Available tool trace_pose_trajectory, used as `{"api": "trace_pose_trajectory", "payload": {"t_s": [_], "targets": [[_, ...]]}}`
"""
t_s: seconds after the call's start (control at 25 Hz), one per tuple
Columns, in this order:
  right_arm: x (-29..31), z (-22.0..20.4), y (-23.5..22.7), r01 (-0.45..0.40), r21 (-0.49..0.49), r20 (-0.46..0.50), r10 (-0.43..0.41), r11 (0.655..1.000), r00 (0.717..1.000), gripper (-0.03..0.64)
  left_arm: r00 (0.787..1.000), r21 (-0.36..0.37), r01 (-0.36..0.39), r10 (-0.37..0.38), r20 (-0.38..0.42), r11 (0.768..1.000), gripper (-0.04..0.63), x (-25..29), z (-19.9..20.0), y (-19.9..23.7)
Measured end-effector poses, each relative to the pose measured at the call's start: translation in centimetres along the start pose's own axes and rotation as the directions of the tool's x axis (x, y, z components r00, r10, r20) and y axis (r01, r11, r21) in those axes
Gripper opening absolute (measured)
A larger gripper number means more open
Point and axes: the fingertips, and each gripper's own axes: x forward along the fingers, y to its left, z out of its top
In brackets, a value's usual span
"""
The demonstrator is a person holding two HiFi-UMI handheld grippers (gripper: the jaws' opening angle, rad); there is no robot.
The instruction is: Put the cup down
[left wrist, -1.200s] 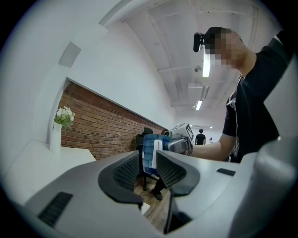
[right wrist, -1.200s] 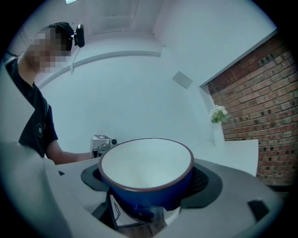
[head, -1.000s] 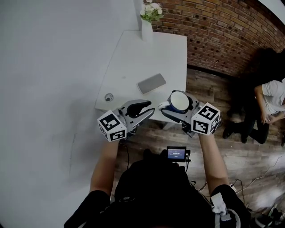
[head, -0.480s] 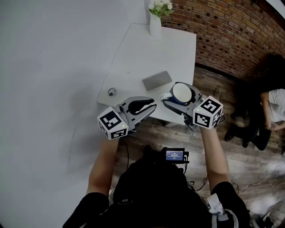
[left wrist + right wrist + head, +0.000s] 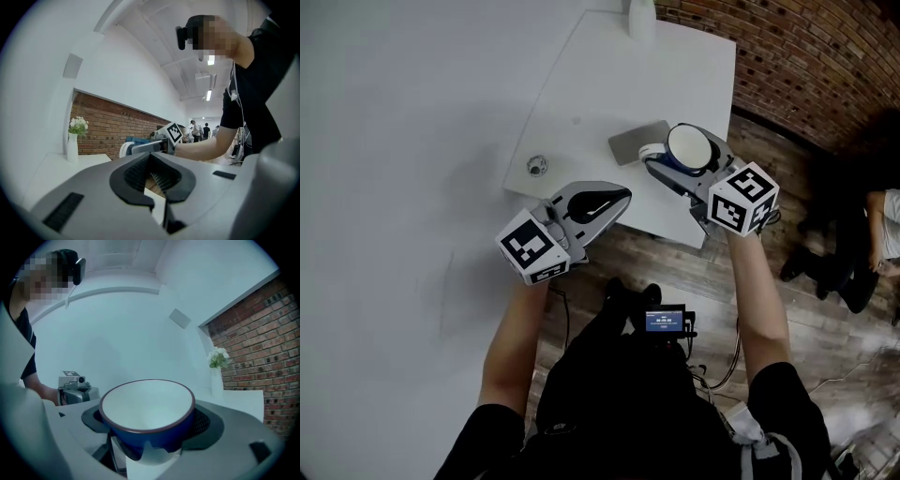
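A blue cup (image 5: 691,148) with a white inside is held upright in my right gripper (image 5: 667,159), shut on its sides, over the front right part of the white table (image 5: 600,84). In the right gripper view the cup (image 5: 147,413) fills the gap between the jaws of that gripper (image 5: 147,446). My left gripper (image 5: 619,195) hangs at the table's front edge, left of the cup, shut with nothing in it. Its closed jaws show in the left gripper view (image 5: 151,157), with the cup (image 5: 136,140) beyond them.
A flat grey slab (image 5: 636,141) lies on the table just left of the cup. A small round thing (image 5: 536,166) sits near the table's front left corner. A white vase (image 5: 642,14) stands at the far edge. Wooden floor and a brick wall lie to the right.
The left gripper's jaws have closed from wide open. The right gripper has carried the cup forward from beyond the table's edge to over the table, next to the grey slab.
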Motion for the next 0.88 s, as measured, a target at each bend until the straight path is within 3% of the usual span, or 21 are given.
{"api": "trace_pose_trajectory", "payload": {"t_s": [0.28, 0.88], "targets": [[2.8, -1.9, -5.7, 0.039, -0.012, -0.017, -0.039, 0.999, 0.999, 0.426, 0.999, 0.008, -0.024, 0.025, -0.043, 1.000, 0.008, 2.1, -1.0, 2.7], [8.5, -10.4, -13.1, 0.110, -0.042, -0.088, -0.113, 0.993, 0.990, 0.426, 0.998, -0.047, -0.070, 0.070, 0.000, 0.996, 0.008, 3.7, -4.9, 7.8]]}}
